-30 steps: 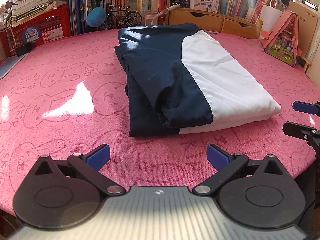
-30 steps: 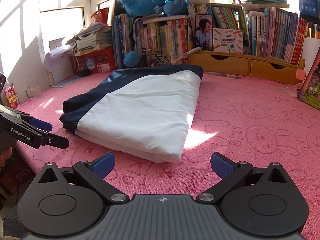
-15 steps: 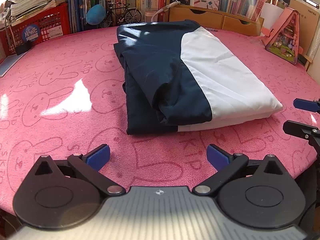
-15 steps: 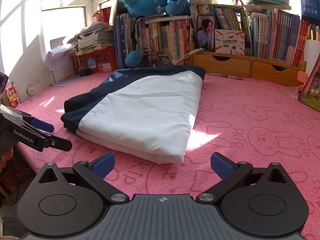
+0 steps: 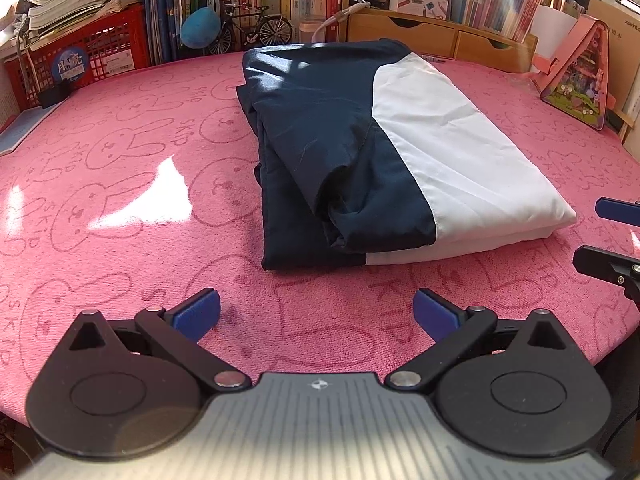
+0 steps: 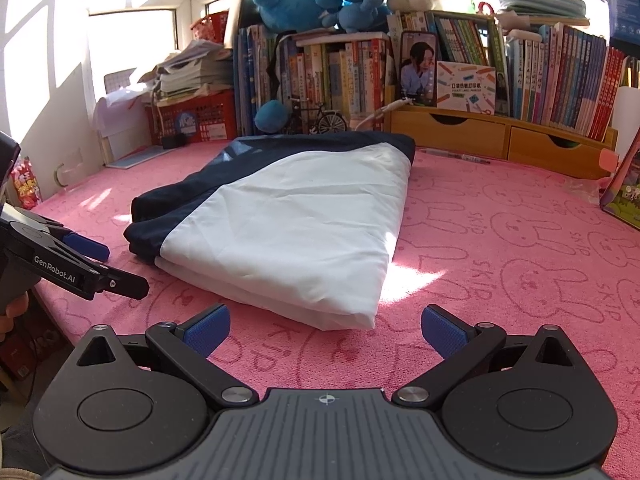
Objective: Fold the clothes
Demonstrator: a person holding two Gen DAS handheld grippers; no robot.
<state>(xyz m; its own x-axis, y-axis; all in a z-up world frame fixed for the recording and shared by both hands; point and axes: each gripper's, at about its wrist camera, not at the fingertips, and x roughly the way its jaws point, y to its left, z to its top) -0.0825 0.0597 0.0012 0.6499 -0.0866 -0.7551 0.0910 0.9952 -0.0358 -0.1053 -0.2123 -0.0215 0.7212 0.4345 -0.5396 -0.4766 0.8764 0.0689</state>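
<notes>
Left gripper (image 5: 316, 314): fingers spread wide, nothing held, poised over the pink rabbit-print cloth (image 5: 120, 184) just short of the garment's navy corner. Right gripper (image 6: 326, 330): likewise spread wide and empty, near the white corner. Folded navy-and-white garment (image 5: 384, 152): flat rectangular stack, mid-table, touched by neither tool. Behind: wooden drawer unit (image 6: 500, 138), red crate (image 5: 88, 56), model bicycle (image 5: 256, 30), shelved books (image 6: 560, 76).
</notes>
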